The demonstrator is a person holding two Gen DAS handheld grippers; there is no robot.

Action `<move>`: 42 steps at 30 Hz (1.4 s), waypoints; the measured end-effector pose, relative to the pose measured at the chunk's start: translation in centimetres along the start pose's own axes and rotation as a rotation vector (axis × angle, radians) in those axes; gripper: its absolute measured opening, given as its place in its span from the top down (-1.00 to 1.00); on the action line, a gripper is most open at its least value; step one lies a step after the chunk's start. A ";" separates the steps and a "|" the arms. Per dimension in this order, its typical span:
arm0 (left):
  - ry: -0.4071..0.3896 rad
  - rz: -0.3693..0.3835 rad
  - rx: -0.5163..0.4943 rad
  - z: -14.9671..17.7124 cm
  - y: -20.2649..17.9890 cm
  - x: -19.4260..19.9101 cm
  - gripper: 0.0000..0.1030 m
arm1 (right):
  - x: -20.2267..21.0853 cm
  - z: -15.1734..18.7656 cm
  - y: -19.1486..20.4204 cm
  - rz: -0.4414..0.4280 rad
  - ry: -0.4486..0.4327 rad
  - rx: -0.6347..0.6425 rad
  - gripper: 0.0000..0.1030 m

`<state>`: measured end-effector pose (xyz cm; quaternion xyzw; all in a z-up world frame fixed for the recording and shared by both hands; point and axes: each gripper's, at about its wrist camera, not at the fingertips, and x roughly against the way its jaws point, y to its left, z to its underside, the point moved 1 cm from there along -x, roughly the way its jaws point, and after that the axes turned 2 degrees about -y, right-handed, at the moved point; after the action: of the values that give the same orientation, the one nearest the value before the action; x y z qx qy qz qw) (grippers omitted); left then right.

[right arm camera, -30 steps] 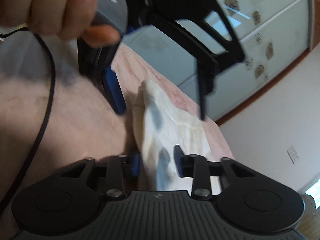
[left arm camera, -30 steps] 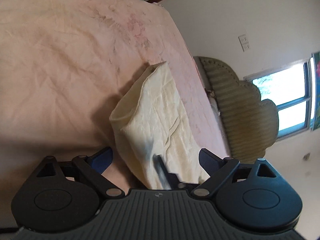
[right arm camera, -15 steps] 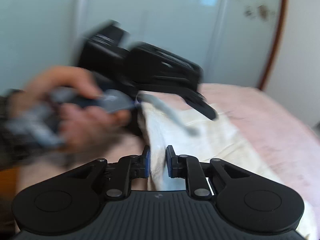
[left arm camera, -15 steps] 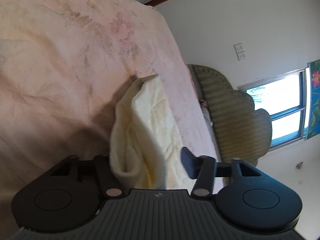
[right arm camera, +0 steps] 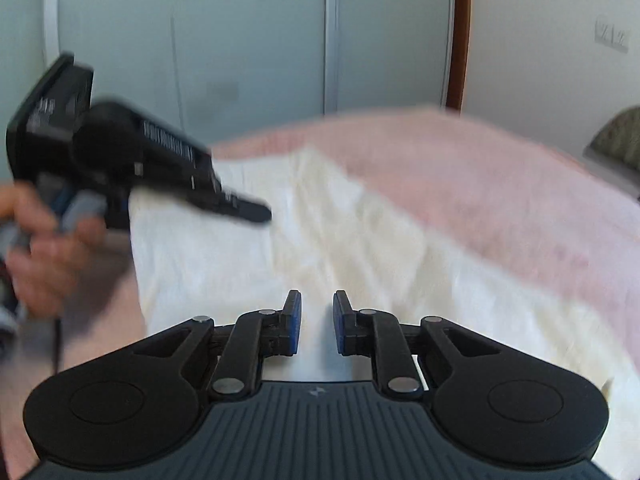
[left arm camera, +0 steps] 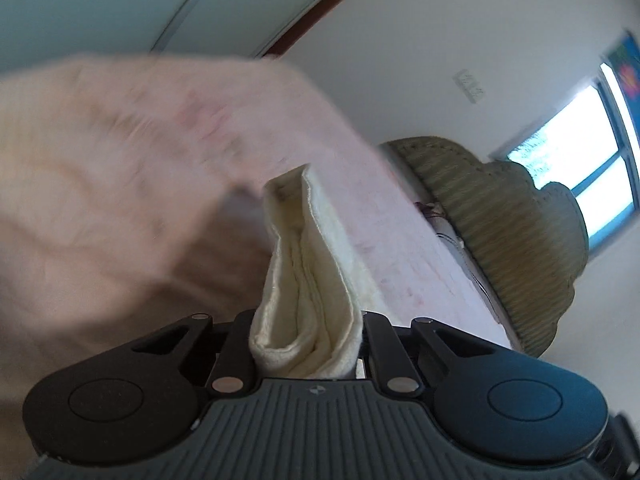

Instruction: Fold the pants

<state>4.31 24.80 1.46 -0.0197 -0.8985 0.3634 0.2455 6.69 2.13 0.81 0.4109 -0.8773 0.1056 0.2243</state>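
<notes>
The left gripper (left arm camera: 306,344), open a second ago, now clamps the bunched pants (left arm camera: 308,280) at lower centre; the right gripper (right arm camera: 316,322) is narrowly apart, so lifting begins.

pants (left arm camera: 308,280): cream cloth, looking soft, matt, faintly nubbly
bedspread (left arm camera: 120,168): pink cloth, showing a matt, creased face
left gripper (left arm camera: 308,344): black matt plastic, ribbed body, shiny metal pivot pins
right gripper (right arm camera: 316,320): black matt plastic, blue pads looking rubbery
headboard (left arm camera: 512,232): olive ribbed cloth, looking quilted
wardrobe doors (right arm camera: 240,40): pale, smooth, showing a slight sheen
</notes>
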 end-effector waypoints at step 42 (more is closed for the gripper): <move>0.247 0.414 -0.635 27.1 -29.3 -11.8 0.43 | 21.6 13.0 -16.2 0.401 -0.219 -0.577 0.65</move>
<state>6.55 -16.68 -0.80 -0.3189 -0.9069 0.1044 0.2549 3.00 -27.62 -0.22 0.1594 -0.9529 -0.1487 0.2107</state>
